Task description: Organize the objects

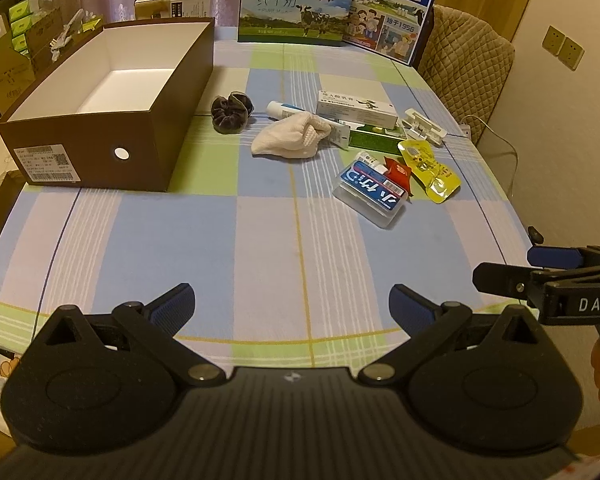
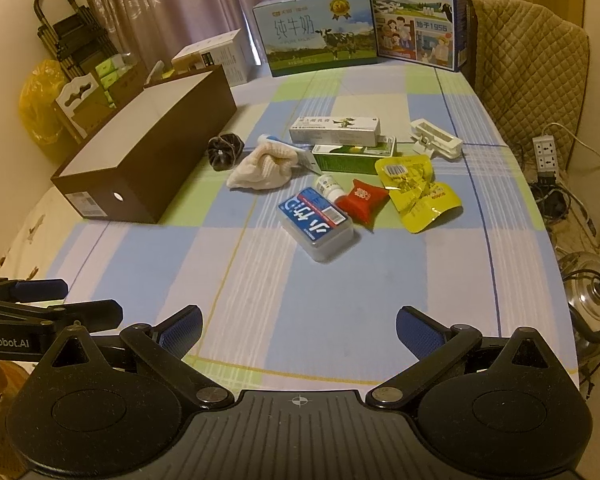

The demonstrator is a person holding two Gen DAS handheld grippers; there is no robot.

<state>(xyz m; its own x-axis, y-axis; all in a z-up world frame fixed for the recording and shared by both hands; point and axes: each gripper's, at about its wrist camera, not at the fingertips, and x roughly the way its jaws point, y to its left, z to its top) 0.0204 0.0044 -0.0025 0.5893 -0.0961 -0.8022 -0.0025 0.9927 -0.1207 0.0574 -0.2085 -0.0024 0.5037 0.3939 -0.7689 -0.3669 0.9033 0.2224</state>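
An empty brown box (image 1: 100, 120) (image 2: 152, 152) with a white inside stands at the table's left. Loose items lie in the middle: a dark scrunchie (image 1: 231, 113) (image 2: 225, 153), a cream sock (image 1: 290, 138) (image 2: 262, 168), a toothpaste tube (image 1: 288, 110), a white carton (image 1: 356, 110) (image 2: 334, 130), a green carton (image 2: 352, 156), a white clip (image 1: 424, 126) (image 2: 436, 140), a blue-labelled clear case (image 1: 370, 188) (image 2: 314, 222), a small white bottle (image 2: 329, 186), a red packet (image 1: 398, 172) (image 2: 362, 200) and a yellow pouch (image 1: 430, 170) (image 2: 416, 192). My left gripper (image 1: 292, 304) and right gripper (image 2: 299, 326) hover open and empty over the near table edge.
Two milk cartons (image 1: 296, 10) (image 1: 392, 8) stand at the far edge, beside a quilted chair back (image 1: 464, 68). The checked tablecloth (image 1: 260, 240) covers the table. A power strip (image 2: 546, 156), cables and a metal kettle (image 2: 592, 300) sit to the right. Boxes and a folded rack (image 2: 72, 36) crowd the left.
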